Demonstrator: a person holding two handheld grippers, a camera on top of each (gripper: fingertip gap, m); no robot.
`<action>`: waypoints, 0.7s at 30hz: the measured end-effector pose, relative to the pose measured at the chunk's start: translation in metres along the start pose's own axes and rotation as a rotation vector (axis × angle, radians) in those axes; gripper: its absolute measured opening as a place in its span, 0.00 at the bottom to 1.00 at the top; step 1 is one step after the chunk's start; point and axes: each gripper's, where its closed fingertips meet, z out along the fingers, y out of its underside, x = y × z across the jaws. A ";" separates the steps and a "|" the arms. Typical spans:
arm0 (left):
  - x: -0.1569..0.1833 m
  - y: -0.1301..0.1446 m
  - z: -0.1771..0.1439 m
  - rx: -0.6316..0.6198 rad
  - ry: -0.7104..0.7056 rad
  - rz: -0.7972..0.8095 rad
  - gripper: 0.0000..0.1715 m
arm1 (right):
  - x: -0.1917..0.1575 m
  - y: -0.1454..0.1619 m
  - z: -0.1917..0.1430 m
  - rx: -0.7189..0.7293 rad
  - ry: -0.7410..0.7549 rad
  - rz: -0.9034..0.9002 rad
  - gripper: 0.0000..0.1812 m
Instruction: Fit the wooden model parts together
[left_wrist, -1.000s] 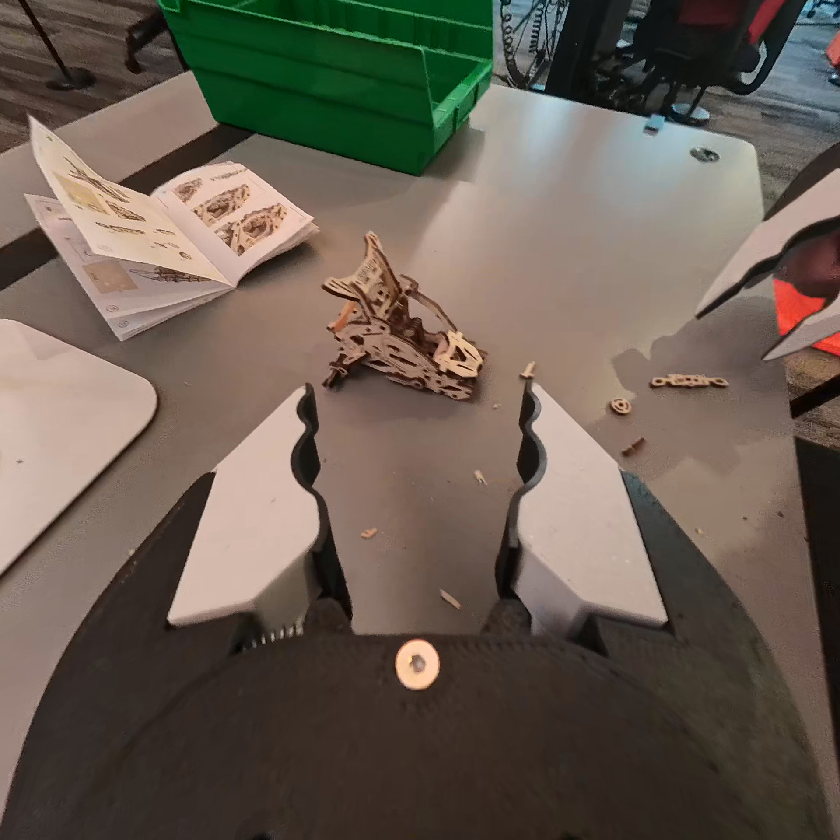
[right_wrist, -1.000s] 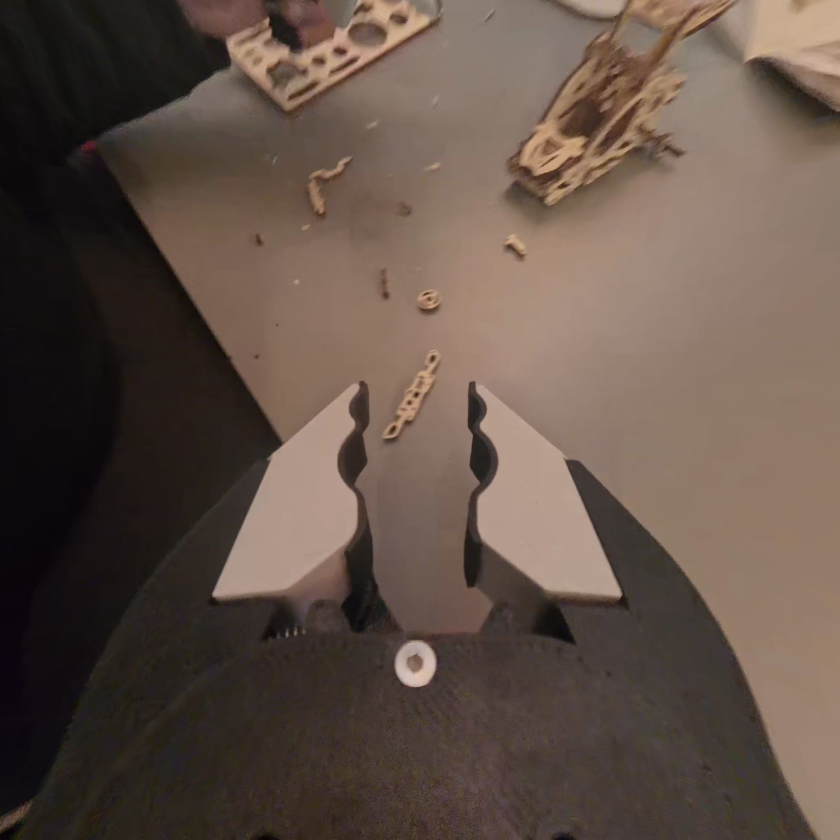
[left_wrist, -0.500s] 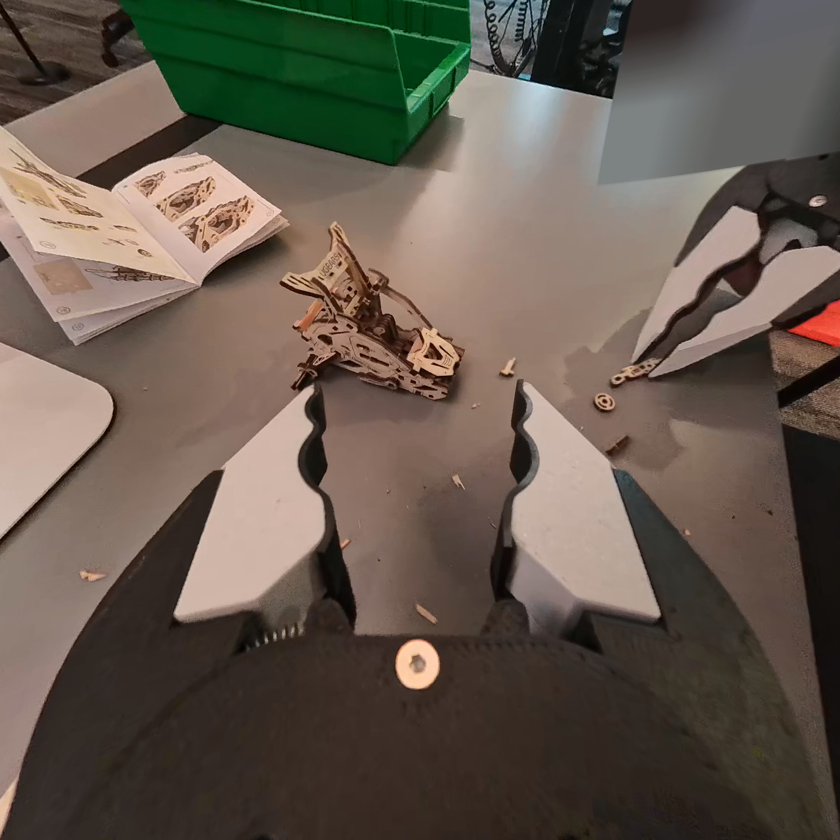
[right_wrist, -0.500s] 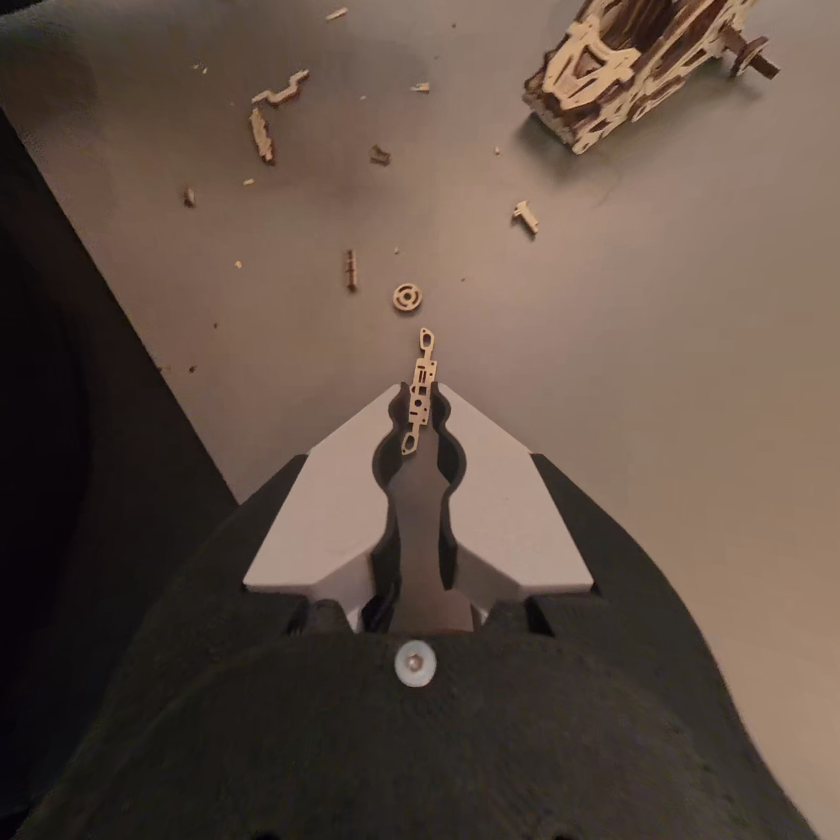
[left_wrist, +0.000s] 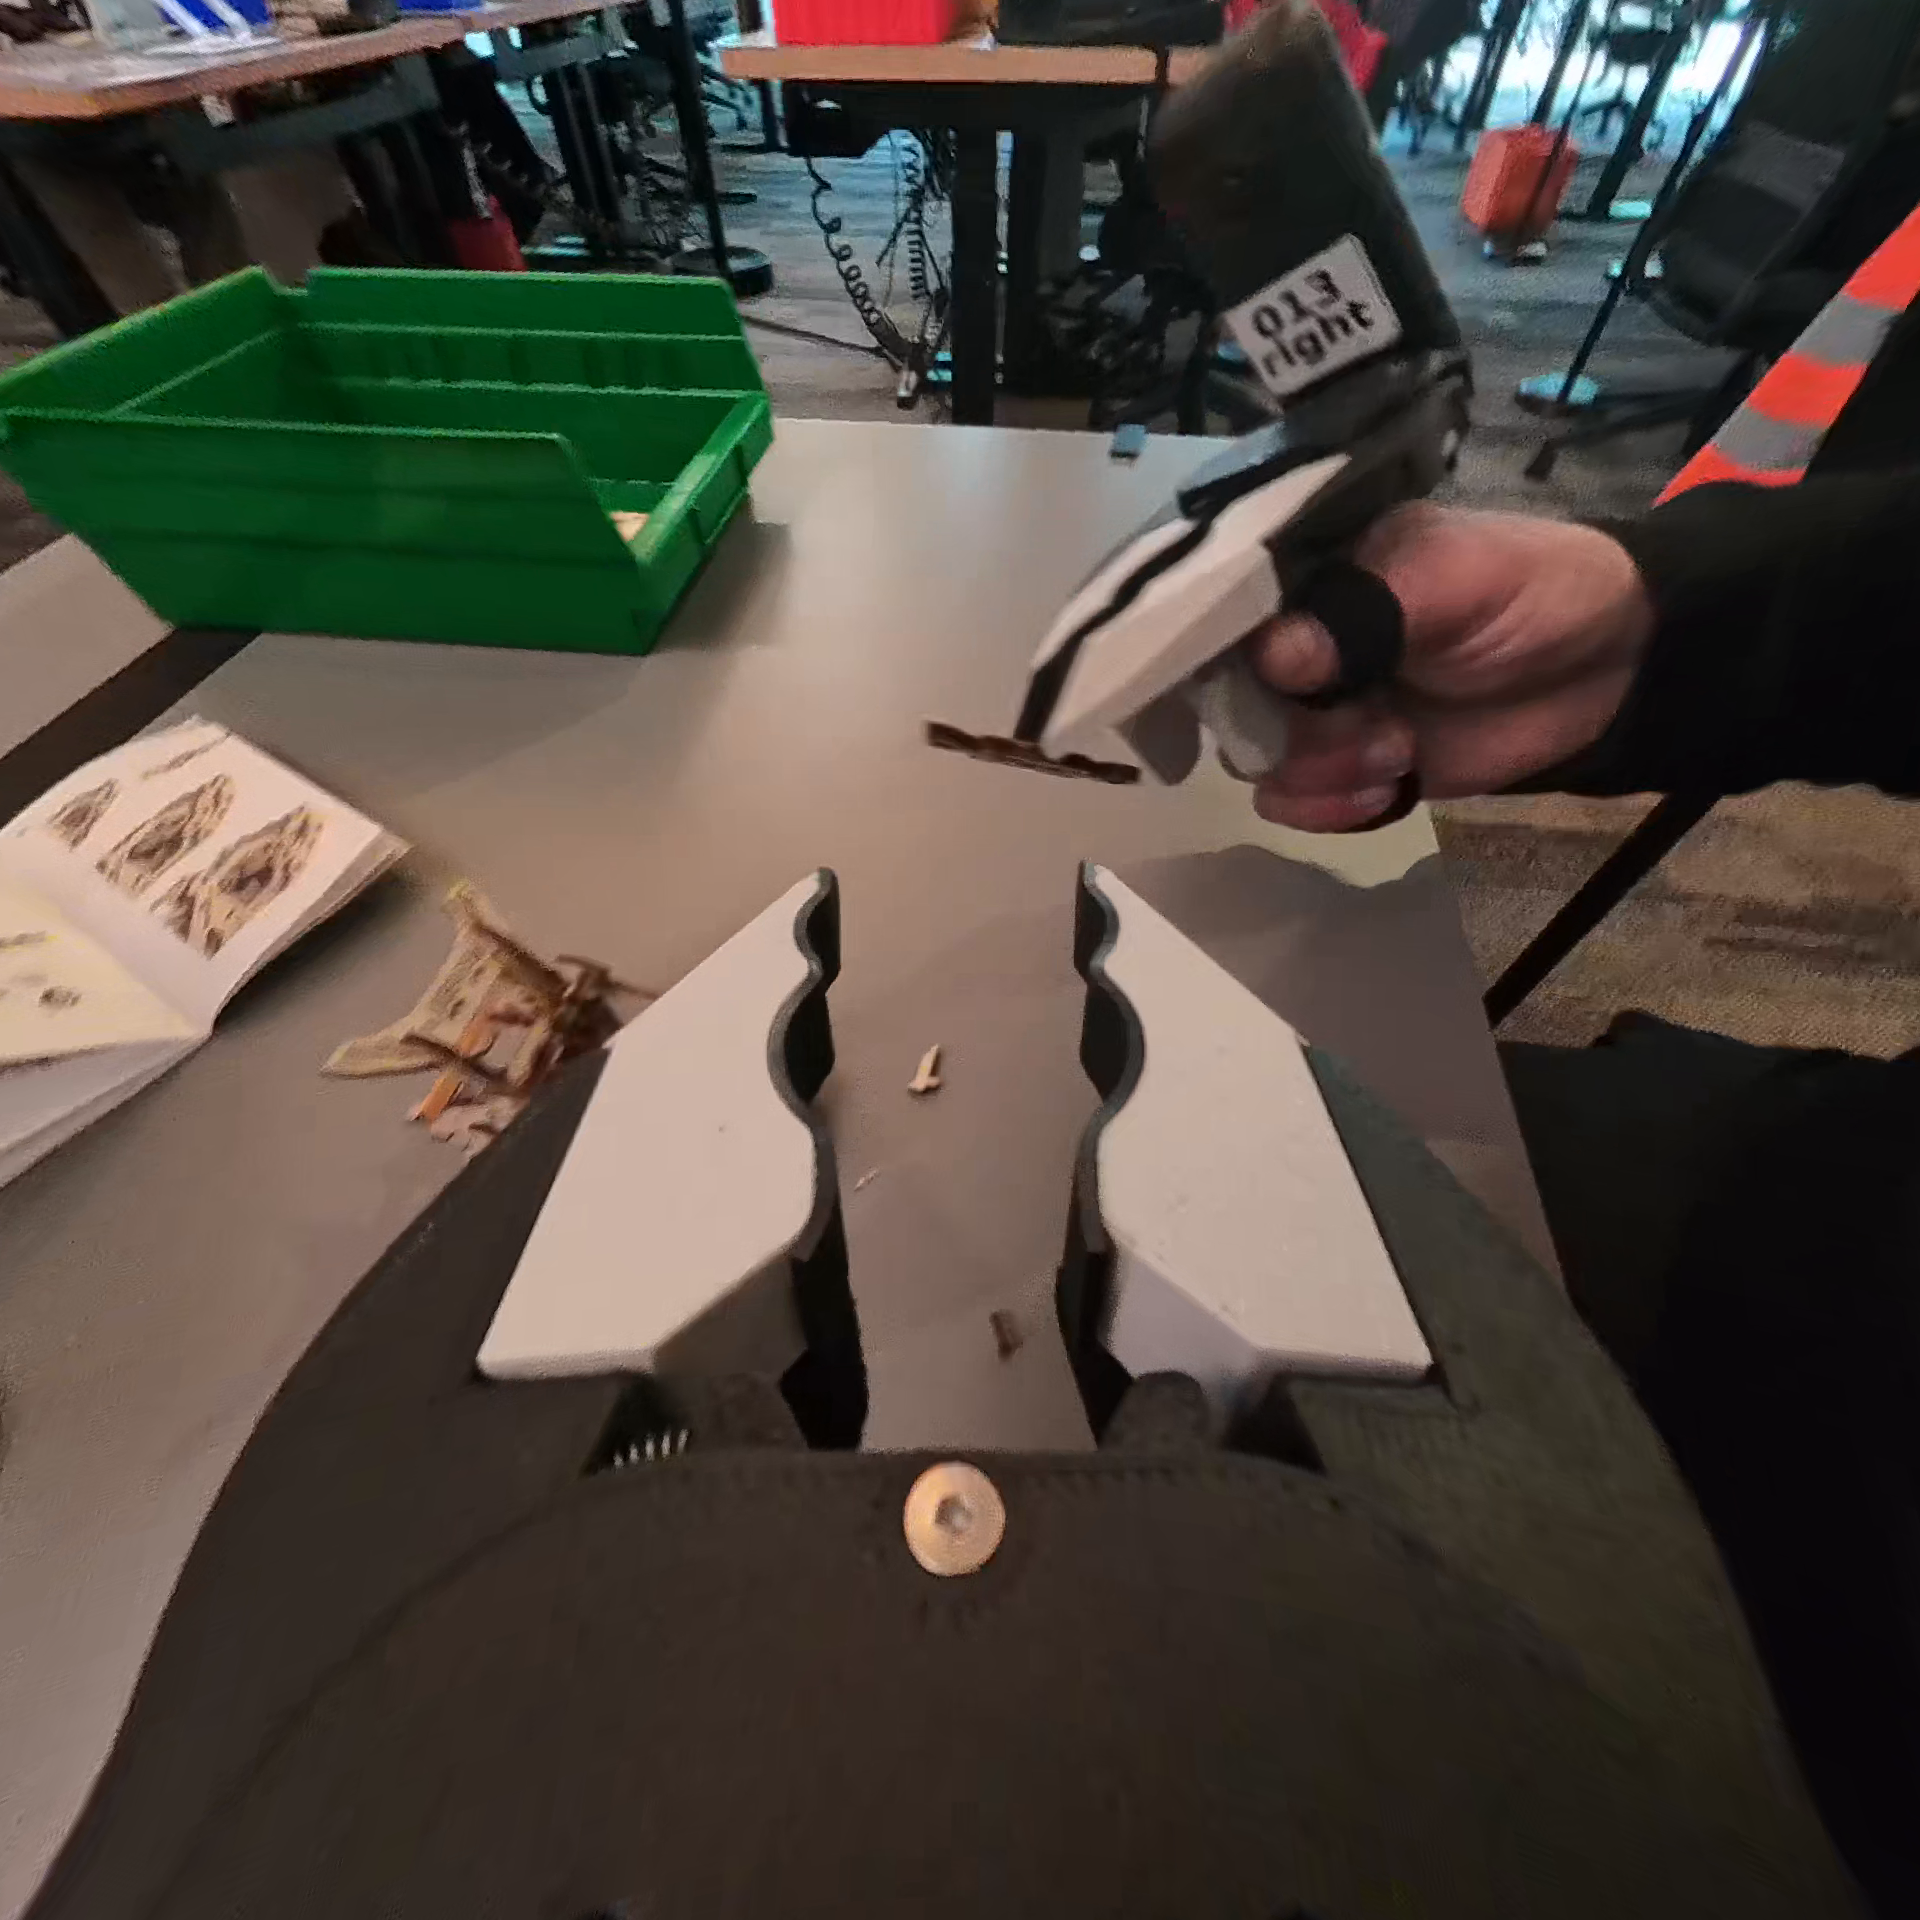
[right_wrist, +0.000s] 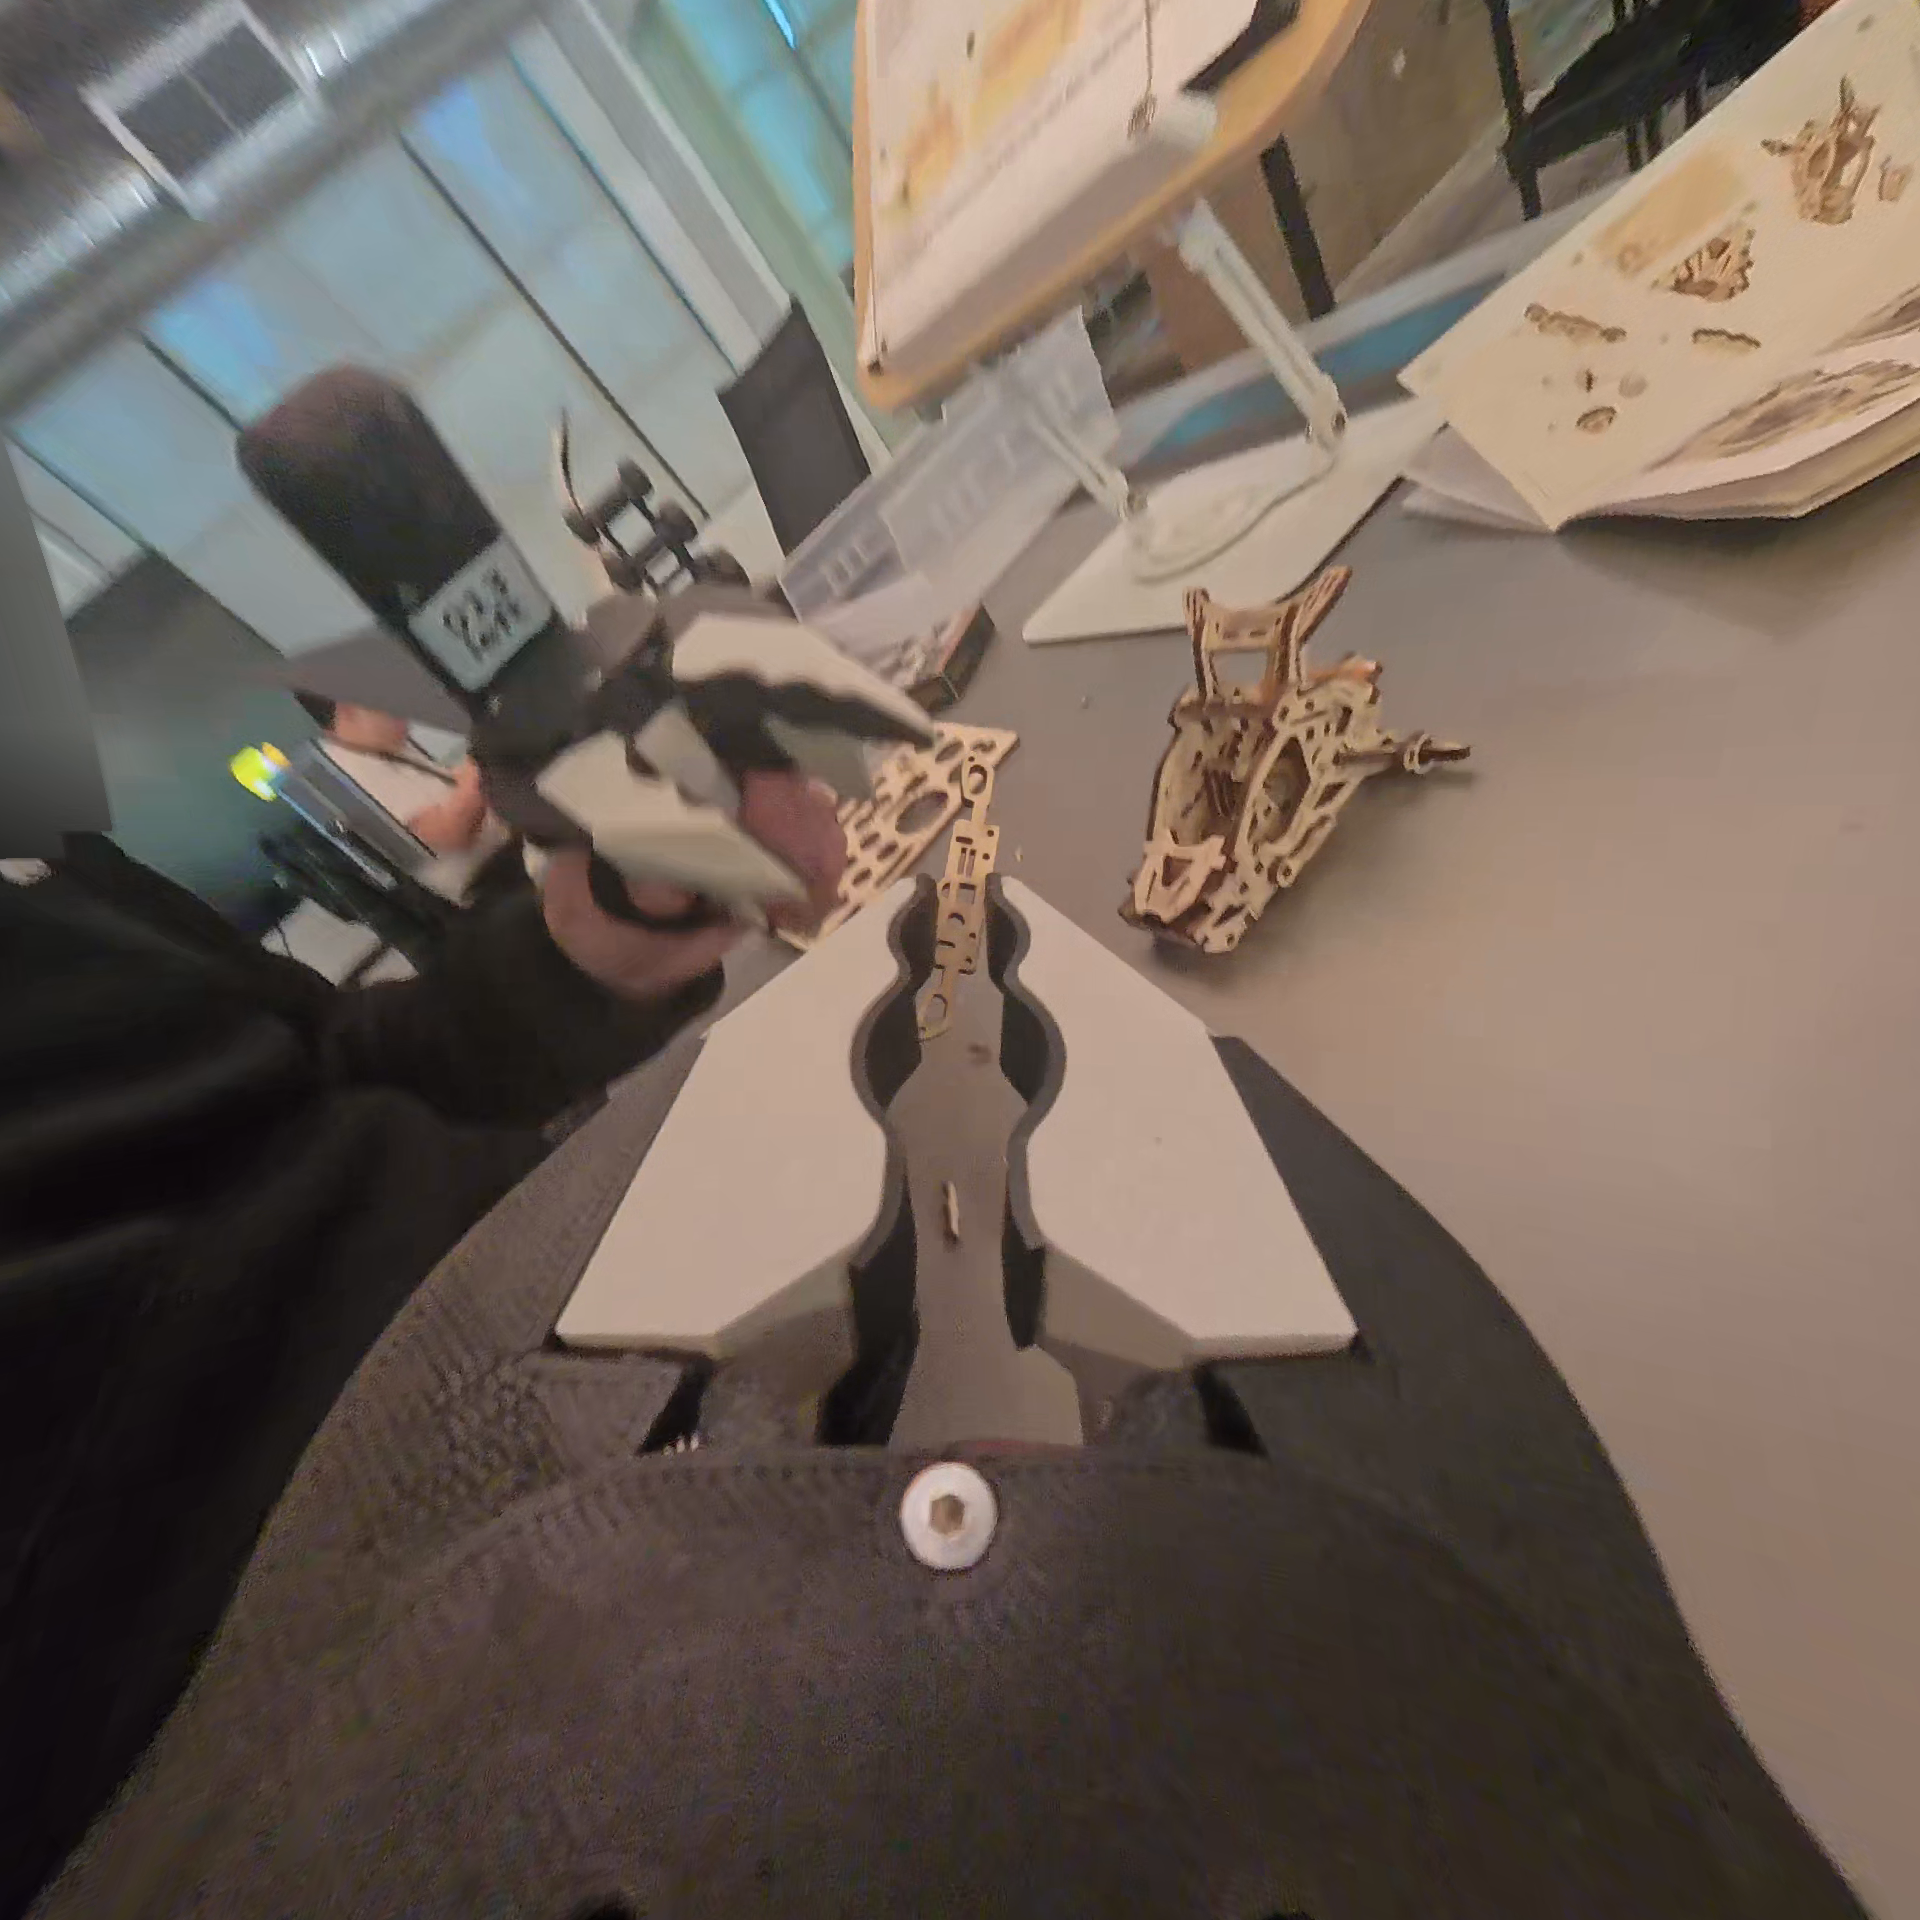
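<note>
grey table (left_wrist: 644, 727) | one wooden model (right_wrist: 1262, 790) | right hand-held gripper (right_wrist: 961, 899) grasping one strip (right_wrist: 961, 883) | left hand-held gripper (left_wrist: 956, 904) released

Grey surface (left_wrist: 935, 582) strewn with wooden model pieces

A green plastic bin (left_wrist: 395, 457) sits at the far left of the surface in the left wrist view, and an open instruction booklet (left_wrist: 156, 914) lies nearer, at the left edge. Just right of the booklet rests the part-built wooden model (left_wrist: 499, 1029), blurred there; the right wrist view shows it (right_wrist: 1268, 779) lying tilted on its side. Beyond it in that view stand the flat white base of a stand (right_wrist: 1174, 561) and a perforated wooden sheet (right_wrist: 914, 810) lying flat. Small wooden offcuts (left_wrist: 925, 1070) are scattered over the bare grey area near the model.
</note>
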 end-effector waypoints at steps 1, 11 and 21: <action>0.008 0.000 0.007 -0.013 0.003 0.031 0.26 | -0.001 -0.005 0.000 0.030 -0.013 0.025 0.04; 0.023 -0.012 0.045 -0.031 -0.098 0.176 0.34 | 0.000 -0.022 0.010 0.189 -0.122 0.188 0.04; -0.005 -0.012 0.047 -0.033 -0.309 0.203 0.30 | -0.003 -0.020 0.016 0.265 -0.168 0.259 0.04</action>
